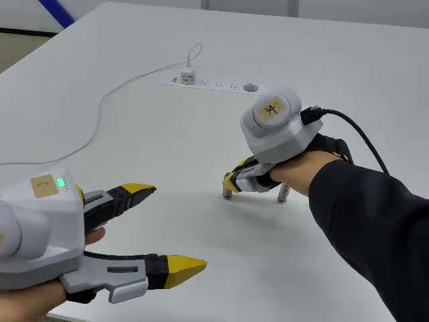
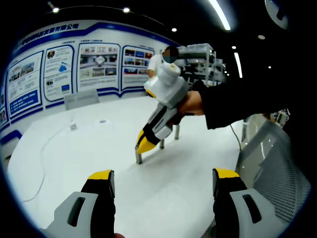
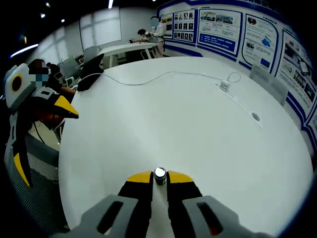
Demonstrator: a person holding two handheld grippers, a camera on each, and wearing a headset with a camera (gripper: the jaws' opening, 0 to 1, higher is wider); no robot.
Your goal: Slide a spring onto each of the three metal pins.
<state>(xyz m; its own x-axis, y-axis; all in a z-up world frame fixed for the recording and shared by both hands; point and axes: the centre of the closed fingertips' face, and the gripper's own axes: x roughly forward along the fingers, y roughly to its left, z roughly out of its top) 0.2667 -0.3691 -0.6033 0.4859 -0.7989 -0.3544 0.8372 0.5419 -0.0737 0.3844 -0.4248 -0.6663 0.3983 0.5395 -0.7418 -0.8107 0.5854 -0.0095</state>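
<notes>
Two yellow-tipped fingers (image 3: 141, 178) of the right gripper (image 3: 159, 178) clamp the top of an upright pin (image 3: 159, 173) at the near right of the white table (image 1: 167, 141). Its shaft looks coiled, so a spring is likely being seated. A second pin (image 1: 283, 193), also ribbed, stands just beside it. Near left, the left gripper (image 1: 175, 228) hovers wide open and empty. The next move calls for a straight downward push, then a release that does not tip the pin.

My right claw (image 1: 231, 181) closes around one pin (image 1: 227, 193) near the middle of the table (image 1: 201, 147). A second pin (image 1: 283, 193) stands at its 3 o'clock. The power strip (image 1: 214, 84) lies behind at 12, its cable (image 1: 100, 100) trailing toward 10. My left claw (image 1: 175, 228) is at 7.
</notes>
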